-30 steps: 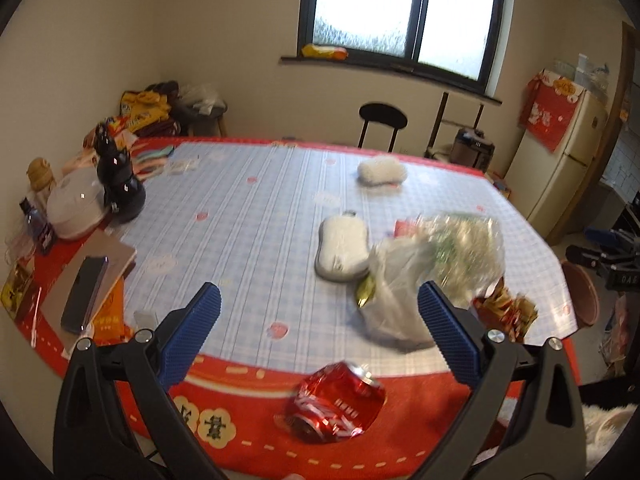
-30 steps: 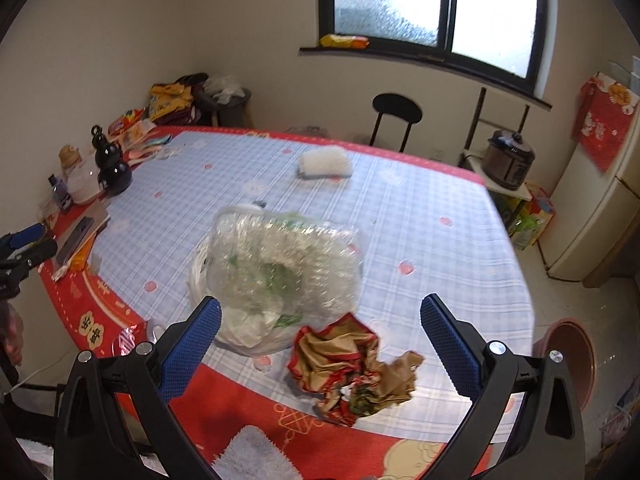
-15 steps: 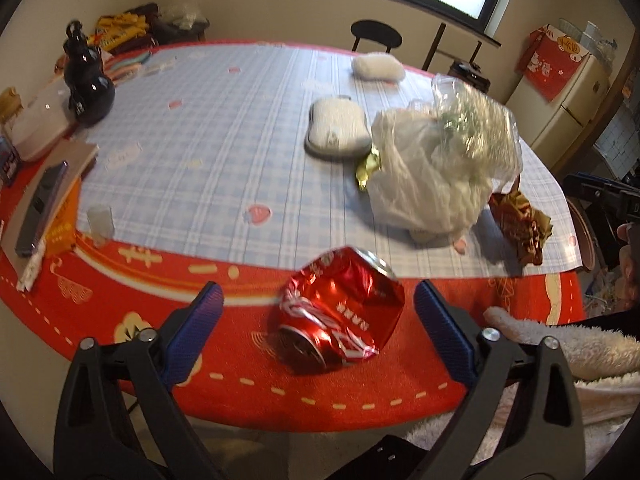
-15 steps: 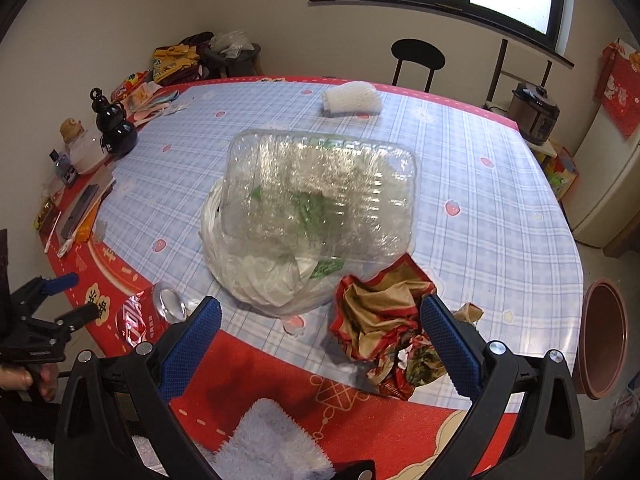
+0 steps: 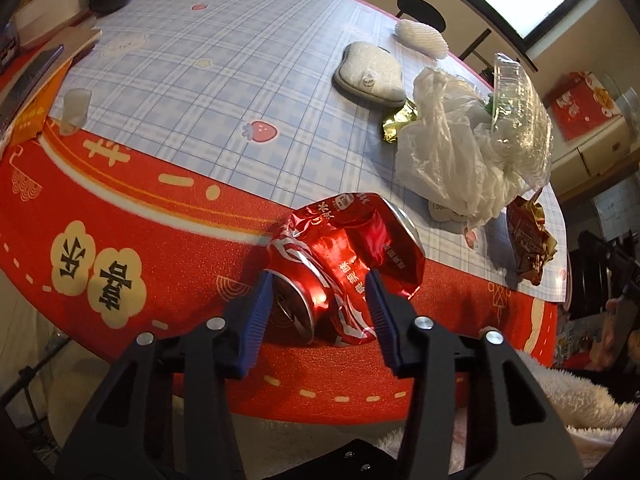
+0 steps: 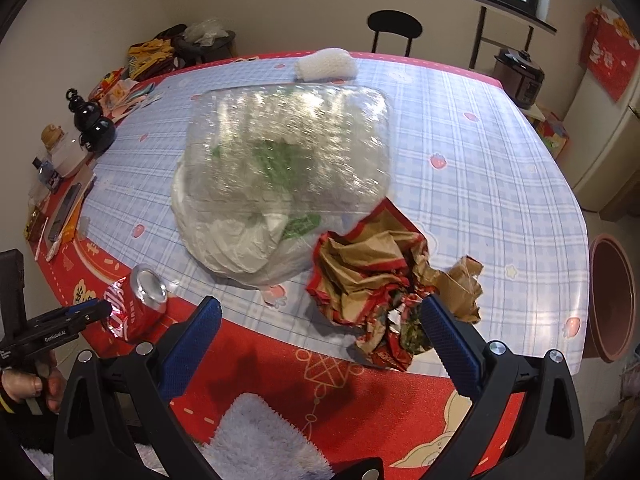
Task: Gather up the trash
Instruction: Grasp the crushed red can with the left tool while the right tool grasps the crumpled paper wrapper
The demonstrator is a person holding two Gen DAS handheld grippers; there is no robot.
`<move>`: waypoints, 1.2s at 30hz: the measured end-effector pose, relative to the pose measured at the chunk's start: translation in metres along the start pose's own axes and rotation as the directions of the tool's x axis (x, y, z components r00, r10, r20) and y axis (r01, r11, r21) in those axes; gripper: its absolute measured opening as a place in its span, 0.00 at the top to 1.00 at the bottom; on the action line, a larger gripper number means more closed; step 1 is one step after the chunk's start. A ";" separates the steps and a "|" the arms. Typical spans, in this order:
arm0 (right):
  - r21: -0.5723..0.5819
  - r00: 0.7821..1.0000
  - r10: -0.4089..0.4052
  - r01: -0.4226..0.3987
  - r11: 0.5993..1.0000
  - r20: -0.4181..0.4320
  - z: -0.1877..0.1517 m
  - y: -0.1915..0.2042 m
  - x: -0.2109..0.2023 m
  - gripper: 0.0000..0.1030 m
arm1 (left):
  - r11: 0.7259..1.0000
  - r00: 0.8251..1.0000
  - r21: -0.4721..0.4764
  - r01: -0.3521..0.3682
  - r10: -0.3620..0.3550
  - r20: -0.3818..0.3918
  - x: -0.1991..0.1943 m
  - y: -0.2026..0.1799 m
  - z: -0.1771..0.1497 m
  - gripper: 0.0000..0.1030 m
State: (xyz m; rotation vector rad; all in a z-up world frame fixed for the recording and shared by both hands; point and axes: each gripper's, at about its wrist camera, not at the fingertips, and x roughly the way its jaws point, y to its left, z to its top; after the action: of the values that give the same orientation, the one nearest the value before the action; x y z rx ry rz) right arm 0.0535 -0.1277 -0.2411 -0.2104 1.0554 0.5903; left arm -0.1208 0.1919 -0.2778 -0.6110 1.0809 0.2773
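A crushed red drink can (image 5: 348,240) lies on the red border of the table (image 5: 160,80), near its front edge. My left gripper (image 5: 319,280) is down over the can's near end; its jaws are closing, and both blue pads touch the can's sides. The right wrist view shows the same can (image 6: 136,304) with the left gripper (image 6: 90,312) on it. My right gripper (image 6: 318,308) hangs open above the table edge, its right finger beside a crumpled red-brown paper wrapper (image 6: 372,272). Behind that sits a white plastic bag with a clear plastic tray on top (image 6: 280,168).
A gold wrapper (image 5: 394,122), a white padded pouch (image 5: 370,72) and a white foam net (image 5: 420,36) lie further back. A black gourd bottle (image 6: 90,124), a phone and packets crowd the left edge. A brown basin (image 6: 612,300) stands on the floor at the right.
Both grippers have come down toward the table. The left one dropped onto the can and its jaws narrowed from wide open to touching it. The right one stayed open.
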 end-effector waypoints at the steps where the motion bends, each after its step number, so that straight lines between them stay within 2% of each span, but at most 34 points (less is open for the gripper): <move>1: 0.013 1.000 -0.002 0.002 1.000 -0.001 -0.002 -0.005 0.002 0.05 | 1.000 1.000 -0.009 -0.001 0.001 -0.001 0.001 0.000 0.000 0.54; 5: 0.045 1.000 -0.022 0.022 0.999 -0.004 -0.007 -0.023 0.006 0.05 | 0.999 1.000 -0.035 -0.001 0.001 -0.010 0.008 0.001 0.000 0.53; 8: 0.017 0.998 -0.061 0.061 0.998 -0.007 -0.008 -0.030 0.010 0.05 | 0.999 1.000 -0.044 0.001 -0.003 -0.026 0.014 0.001 0.000 0.52; 11: -0.091 0.997 -0.073 0.072 0.993 -0.006 -0.007 -0.023 0.018 0.05 | 0.998 0.999 -0.061 0.007 -0.009 -0.032 0.018 0.003 -0.001 0.51; 14: -0.243 0.992 -0.124 0.116 0.963 -0.019 -0.007 -0.006 0.033 0.05 | 0.997 0.999 -0.076 0.009 -0.011 -0.033 0.020 0.005 -0.001 0.51; 18: -0.329 0.982 -0.189 0.173 0.928 -0.016 -0.007 0.006 0.052 0.05 | 0.997 0.999 -0.080 0.008 -0.011 -0.043 0.023 0.007 0.000 0.51; 23: -0.279 0.972 -0.221 0.190 0.941 -0.085 -0.002 -0.008 0.080 0.05 | 0.996 0.998 -0.087 -0.002 -0.003 -0.058 0.027 0.011 0.000 0.51; 25: -0.252 0.974 -0.201 0.169 0.953 -0.108 -0.002 -0.014 0.086 0.06 | 0.996 0.998 -0.090 0.001 -0.007 -0.064 0.029 0.012 0.000 0.50; 26: -0.237 0.976 -0.187 0.157 0.959 -0.112 -0.003 -0.017 0.086 0.08 | 0.996 0.998 -0.091 0.004 -0.010 -0.068 0.030 0.012 0.000 0.49; 28: -0.215 0.977 -0.175 0.145 0.966 -0.124 -0.004 -0.021 0.086 0.21 | 0.996 0.997 -0.090 0.007 -0.014 -0.079 0.033 0.012 0.000 0.49; 36: -0.153 0.988 -0.103 0.084 0.985 -0.117 -0.005 -0.032 0.069 0.39 | 0.995 0.994 -0.095 0.032 -0.042 -0.101 0.040 0.008 0.003 0.47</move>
State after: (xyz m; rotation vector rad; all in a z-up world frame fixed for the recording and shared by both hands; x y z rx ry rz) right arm 0.0915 -0.1316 -0.3073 -0.4296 1.1168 0.5762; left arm -0.1041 0.1975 -0.3150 -0.7351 1.1594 0.2677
